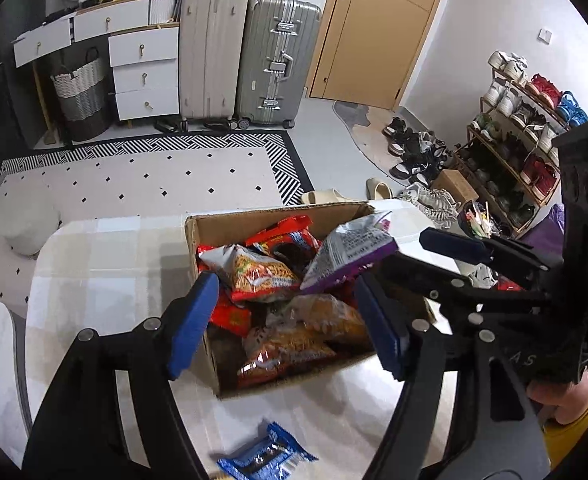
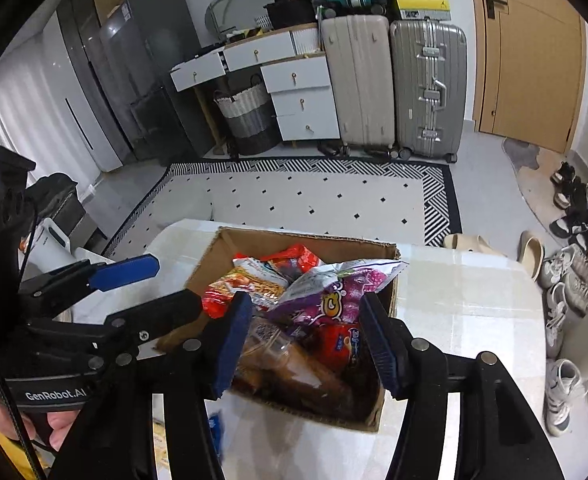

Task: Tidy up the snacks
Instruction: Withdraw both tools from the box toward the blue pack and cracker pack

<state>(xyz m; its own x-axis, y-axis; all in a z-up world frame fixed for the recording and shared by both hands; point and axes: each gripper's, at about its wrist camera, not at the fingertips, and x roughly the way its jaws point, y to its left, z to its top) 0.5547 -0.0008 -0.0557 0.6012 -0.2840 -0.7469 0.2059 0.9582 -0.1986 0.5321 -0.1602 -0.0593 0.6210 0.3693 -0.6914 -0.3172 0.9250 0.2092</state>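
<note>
An open cardboard box [image 1: 202, 228] [image 2: 305, 240] stands on the pale table [image 1: 114, 264] [image 2: 461, 304], full of snack bags. A purple bag [image 1: 349, 252] [image 2: 333, 300] lies on top, tilted toward the box's right side. Beside it lies a red-orange bag [image 1: 262, 272] [image 2: 230, 288]. My left gripper [image 1: 288, 324] [image 2: 146, 288] hovers over the box's near-left corner, open, with nothing between its pads. My right gripper [image 2: 305, 344] [image 1: 425, 256] hangs over the box's near-right part, open and empty, its tips close to the purple bag. A blue packet [image 1: 266, 456] [image 2: 214, 428] lies on the table in front of the box.
Beyond the table lies a black-and-white rug [image 1: 154, 176], then two suitcases [image 1: 250, 60], white drawers [image 1: 144, 72] and a woven basket [image 1: 80, 92]. A shoe rack [image 1: 525, 140] and loose shoes [image 2: 573, 280] are on the right. A person's hand [image 1: 565, 400] holds the right gripper.
</note>
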